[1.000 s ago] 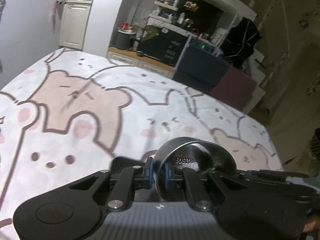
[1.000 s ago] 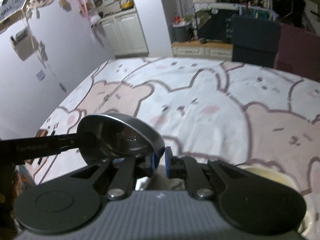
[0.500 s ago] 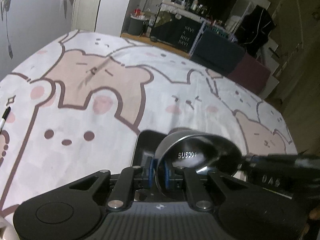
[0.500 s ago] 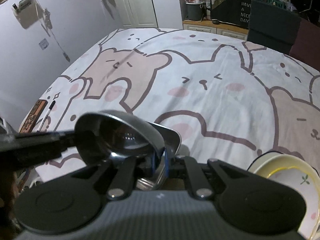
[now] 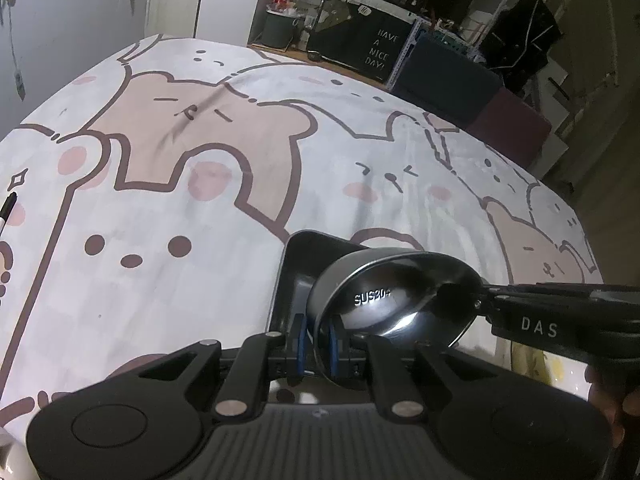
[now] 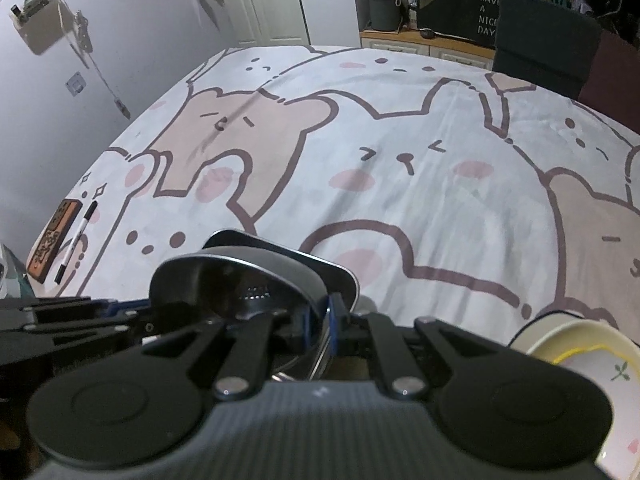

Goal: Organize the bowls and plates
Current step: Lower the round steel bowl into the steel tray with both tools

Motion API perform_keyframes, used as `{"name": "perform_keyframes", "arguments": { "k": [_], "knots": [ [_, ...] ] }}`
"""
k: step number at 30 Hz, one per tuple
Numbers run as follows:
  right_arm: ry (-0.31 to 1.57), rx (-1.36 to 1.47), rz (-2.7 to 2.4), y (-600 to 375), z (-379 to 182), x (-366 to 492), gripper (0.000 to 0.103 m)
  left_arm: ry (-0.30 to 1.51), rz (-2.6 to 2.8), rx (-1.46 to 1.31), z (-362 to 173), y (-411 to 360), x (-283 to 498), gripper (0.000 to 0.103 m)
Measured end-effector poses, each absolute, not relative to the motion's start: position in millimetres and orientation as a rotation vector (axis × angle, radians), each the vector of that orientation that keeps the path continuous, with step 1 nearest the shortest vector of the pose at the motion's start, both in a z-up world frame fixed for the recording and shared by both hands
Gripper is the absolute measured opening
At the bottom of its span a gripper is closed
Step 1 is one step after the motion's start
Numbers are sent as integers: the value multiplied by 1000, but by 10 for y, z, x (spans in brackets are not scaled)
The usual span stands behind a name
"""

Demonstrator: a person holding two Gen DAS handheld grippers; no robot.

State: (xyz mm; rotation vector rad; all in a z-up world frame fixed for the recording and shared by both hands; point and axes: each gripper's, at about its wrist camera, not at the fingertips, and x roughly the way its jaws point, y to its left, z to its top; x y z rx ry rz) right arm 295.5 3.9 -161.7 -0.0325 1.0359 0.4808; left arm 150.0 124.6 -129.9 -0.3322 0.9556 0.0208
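Observation:
A round steel bowl (image 5: 384, 300) stamped SUS304 is held by both grippers on opposite rims. My left gripper (image 5: 316, 338) is shut on its near rim. My right gripper (image 6: 320, 324) is shut on the other rim; it also shows in the left wrist view (image 5: 540, 324). The bowl (image 6: 236, 284) hangs low over a rectangular steel tray (image 5: 304, 264) on the bear-print tablecloth (image 5: 200, 200). The tray's far rim shows in the right wrist view (image 6: 336, 272). Whether bowl and tray touch is hidden.
A cream bowl with a yellow rim (image 6: 576, 352) sits at the right, close to the tray. A marker pen (image 6: 76, 240) and an orange box (image 6: 50, 240) lie at the table's left edge. A dark chair (image 6: 544, 48) stands at the far side.
Both grippers have carried the steel bowl down and toward the near edge. The rectangular tray has come into view under the bowl. The cream bowl has come into view at the right.

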Motion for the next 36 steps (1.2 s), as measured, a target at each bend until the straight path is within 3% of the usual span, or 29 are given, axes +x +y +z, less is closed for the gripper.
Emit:
{"name": "perform_keyframes", "arguments": {
  "k": [36],
  "knots": [
    [1140,-56,466,207,-1933,3184,13,1014,33,-305,-1465,1268,1642,14]
  ]
}}
